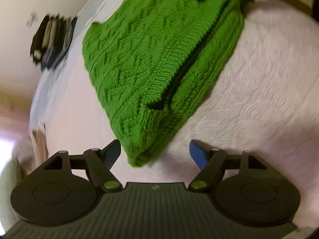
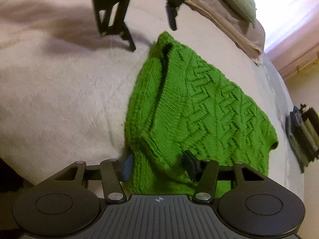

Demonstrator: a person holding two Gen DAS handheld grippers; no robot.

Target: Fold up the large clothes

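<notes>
From my left wrist camera, one bright green cable-knit sweater lies folded into a thick wedge on a pale pink fleecy blanket that covers a bed. My left claw is released: its two fingers stand wide apart, grasping nothing, with the nearest folded corner of the sweater lying between and just ahead of the tips without touching either. A ribbed cuff or hem shows along the fold, with a dark opening in it. Beyond the bed's far edge, a dark stack of blurred things sits by a cream wall; I cannot tell what they are. No brand, label or writing can be read in this view. From my right wrist camera, the same single green sweater spreads away from me across the blanket, its zigzag cable pattern clear. My right claw has its two blue-padded fingers parted with the near edge of the sweater lying between them; I cannot tell whether they are pinching it. My left claw appears at the far end, hovering just beyond the sweater's far corner, fingers apart. One sage green pillow rests on a folded tan cover at the head of the bed. No writing is legible here either.
</notes>
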